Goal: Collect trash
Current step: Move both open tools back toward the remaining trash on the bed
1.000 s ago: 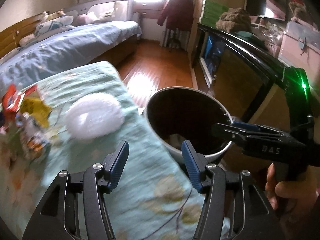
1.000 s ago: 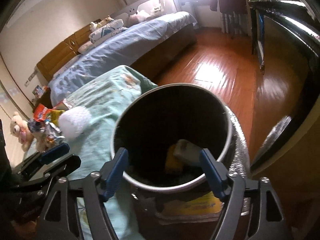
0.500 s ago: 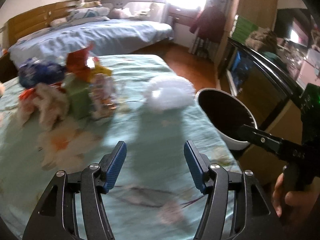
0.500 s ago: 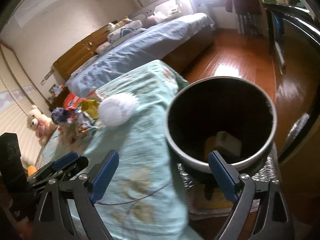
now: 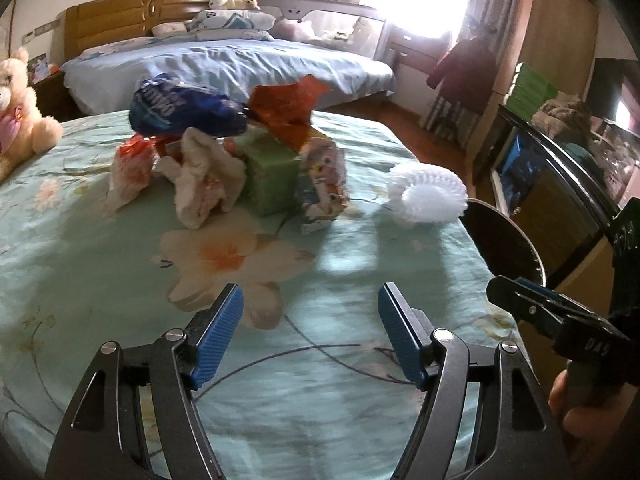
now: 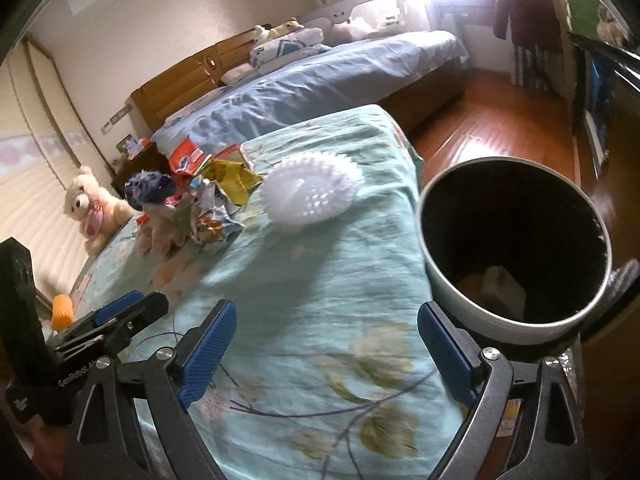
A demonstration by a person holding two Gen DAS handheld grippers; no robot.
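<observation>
At frame centre-left, trash pile [image 5: 236, 156] is sitting on the floral bedspread [image 5: 280, 280]; bin [image 6: 512, 248] is standing at right. Left gripper [image 5: 310, 334] and right gripper [image 6: 326, 354] are hovering released, holding nothing.

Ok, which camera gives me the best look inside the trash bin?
The right wrist view. It looks down into the trash bin, showing the whole rim and a pale box at the bottom. The left wrist view catches only a dark sliver of the bin's rim at the bed's edge, with nothing of the contents.
</observation>
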